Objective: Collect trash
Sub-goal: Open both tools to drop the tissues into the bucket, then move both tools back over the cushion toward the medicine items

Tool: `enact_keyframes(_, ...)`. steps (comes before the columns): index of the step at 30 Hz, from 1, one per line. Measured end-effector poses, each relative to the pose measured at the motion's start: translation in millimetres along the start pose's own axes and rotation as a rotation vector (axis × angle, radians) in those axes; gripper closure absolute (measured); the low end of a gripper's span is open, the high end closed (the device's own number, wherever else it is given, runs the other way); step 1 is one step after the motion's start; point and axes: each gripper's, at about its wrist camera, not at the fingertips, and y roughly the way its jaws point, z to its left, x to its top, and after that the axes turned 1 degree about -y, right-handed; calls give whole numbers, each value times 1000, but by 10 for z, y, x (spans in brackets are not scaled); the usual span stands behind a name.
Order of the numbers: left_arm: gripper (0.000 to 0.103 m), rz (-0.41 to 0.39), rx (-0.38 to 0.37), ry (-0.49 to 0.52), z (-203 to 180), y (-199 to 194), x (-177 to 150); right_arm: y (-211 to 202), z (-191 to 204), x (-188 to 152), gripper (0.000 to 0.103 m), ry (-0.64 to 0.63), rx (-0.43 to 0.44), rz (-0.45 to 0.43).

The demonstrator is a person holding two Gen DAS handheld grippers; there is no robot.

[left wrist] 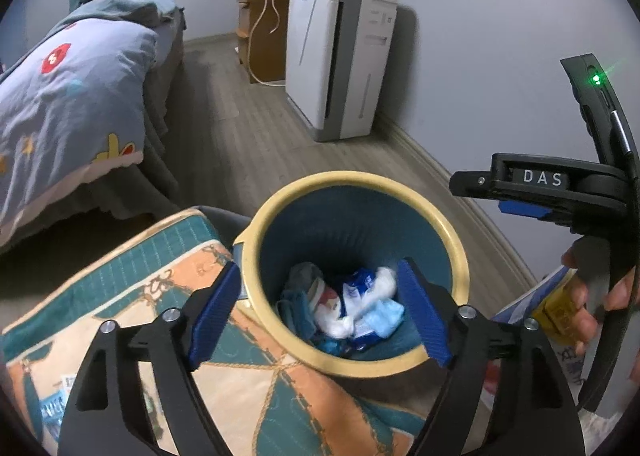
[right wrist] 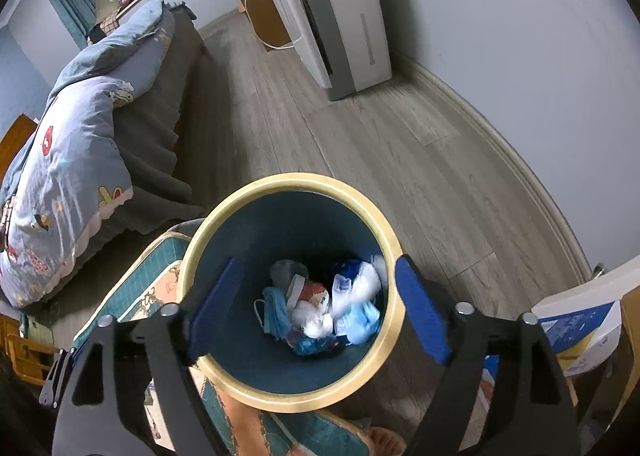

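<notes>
Above the round blue bin with a yellow rim [right wrist: 394, 320], both tongs, left [left wrist: 320, 312] and right [right wrist: 316, 308], hang wide apart and empty, straight over the crumpled trash [right wrist: 320, 308] inside.

Teal bin [right wrist: 224, 360] with a cream rim, white and blue trash [right wrist: 356, 296] inside; beside the bin, an orange-and-teal patterned cushion [left wrist: 248, 388]; blue gripper pads [left wrist: 424, 312].
</notes>
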Motion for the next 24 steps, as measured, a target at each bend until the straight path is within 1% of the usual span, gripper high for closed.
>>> enact_keyframes(3,12,-4,18,-2,42,-44,-22,-35,41,-28,16,-15,6,0)
enact_keyframes(8,10,2,36,-12,156,-117,-57,-75,123,-46,8,-40,19,5)
enact_keyframes(14,10,-3,55,-42,341,-282,-109,-122,236,-65,7,-57,25,-1)
enact_keyframes(19,9,-16,77,-68,532,-496,-175,-127,391,-114,6,-78,33,8)
enact_keyframes(24,9,-29,127,-89,771,-708,-253,-70,634,-225,6,-127,35,49)
